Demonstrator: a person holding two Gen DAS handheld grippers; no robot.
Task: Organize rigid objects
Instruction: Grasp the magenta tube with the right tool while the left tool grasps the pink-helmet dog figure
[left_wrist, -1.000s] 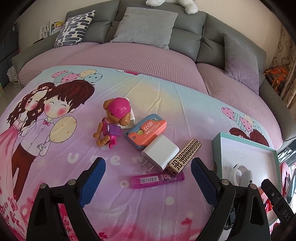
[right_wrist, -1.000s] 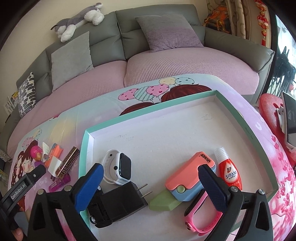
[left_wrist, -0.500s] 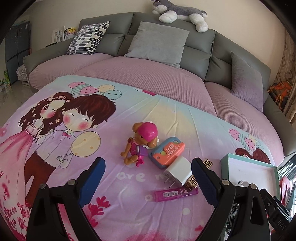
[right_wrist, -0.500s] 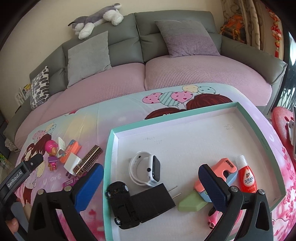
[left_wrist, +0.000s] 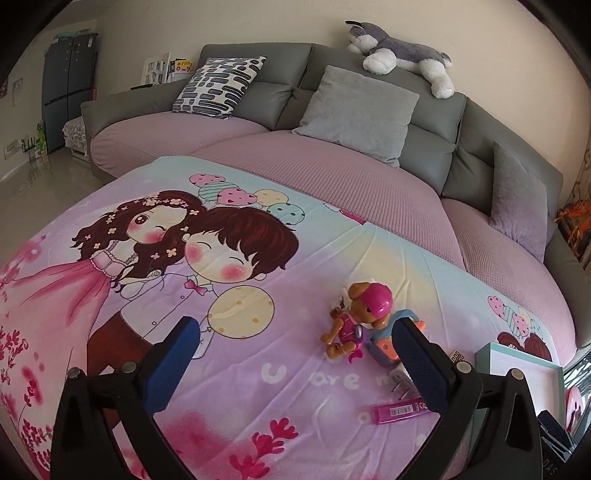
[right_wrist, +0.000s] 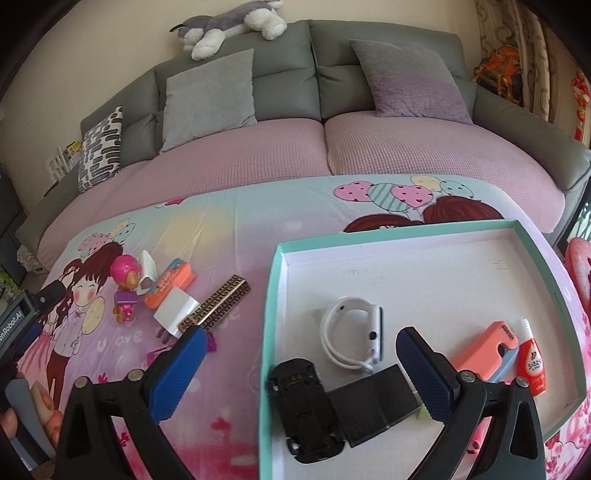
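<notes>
While toy dog (left_wrist: 360, 317) lies loose, tray (right_wrist: 532, 236) half filled.

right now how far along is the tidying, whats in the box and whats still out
Roughly half done. Already in the teal box: white smartwatch, black toy car, black charger, coral case, red bottle. Nothing is in hand: both grippers' fingers are open and empty. Still on the bedsheet: dog figure, white charger, orange case, patterned bar, magenta tube.

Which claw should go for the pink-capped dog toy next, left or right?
Probably left. The left claw is open and empty, with the dog toy lying on the blanket just beyond its right finger. The right claw sits over the tray edge, farther from it.
</notes>
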